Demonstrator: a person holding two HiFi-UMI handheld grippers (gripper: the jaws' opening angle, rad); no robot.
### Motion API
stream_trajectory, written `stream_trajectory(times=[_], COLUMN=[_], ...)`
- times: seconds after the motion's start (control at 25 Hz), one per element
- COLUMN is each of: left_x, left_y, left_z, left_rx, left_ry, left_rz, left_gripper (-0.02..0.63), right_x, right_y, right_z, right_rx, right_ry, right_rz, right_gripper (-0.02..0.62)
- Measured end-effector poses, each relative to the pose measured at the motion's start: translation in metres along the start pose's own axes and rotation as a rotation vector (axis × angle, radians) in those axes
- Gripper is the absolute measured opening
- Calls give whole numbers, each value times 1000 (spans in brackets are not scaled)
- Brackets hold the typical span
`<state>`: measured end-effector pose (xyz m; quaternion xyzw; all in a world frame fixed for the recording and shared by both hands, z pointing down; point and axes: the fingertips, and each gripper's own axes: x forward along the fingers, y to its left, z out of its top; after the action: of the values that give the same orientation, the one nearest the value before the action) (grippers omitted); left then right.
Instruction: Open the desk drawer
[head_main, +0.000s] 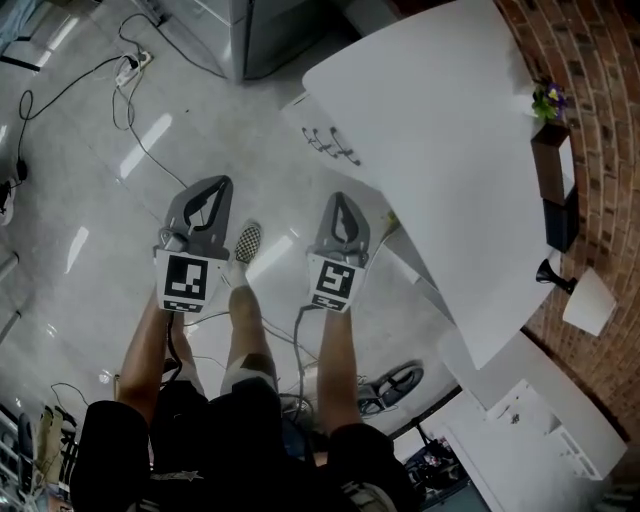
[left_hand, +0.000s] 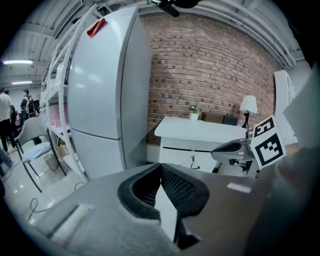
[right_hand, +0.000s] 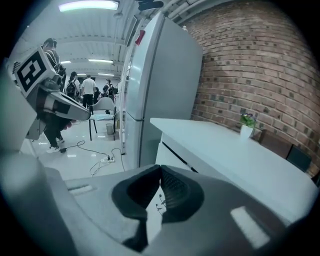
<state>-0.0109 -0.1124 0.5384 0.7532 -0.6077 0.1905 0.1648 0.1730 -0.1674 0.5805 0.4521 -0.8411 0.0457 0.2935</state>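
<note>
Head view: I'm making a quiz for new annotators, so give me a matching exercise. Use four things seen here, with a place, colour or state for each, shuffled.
Things:
1. desk
2. power strip
3. potted plant
4. right claw

Descriptions:
A. shut, holding nothing
B. lying on the floor
C. broad white top, drawer handles on its front
D. on the desk, by the brick wall

Pairs: 1-C; 2-B; 3-D; 4-A
</note>
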Motion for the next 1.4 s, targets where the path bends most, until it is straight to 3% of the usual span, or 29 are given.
stream_trajectory(times=[0.32,0.36,0.8,1.4], left_x=[31,33,48,48], left_y=[3,3,-3,3], left_z=[-55,-61,-89,-112], left_rx=[-6,-6,-40,-97], left_ry=[47,56,90,115], left_rz=[14,15,13,32], left_gripper=[11,11,11,11], right_x=[54,60,106,149], right_y=[-16,-17,-20,-22], right_z=[-53,-60,-94,-103], right_rx=[-53,-63,-269,-504], right_ry=[71,87,200,306], right_rz=[-32,-29,-22,-40], right_gripper=[10,71,196,196])
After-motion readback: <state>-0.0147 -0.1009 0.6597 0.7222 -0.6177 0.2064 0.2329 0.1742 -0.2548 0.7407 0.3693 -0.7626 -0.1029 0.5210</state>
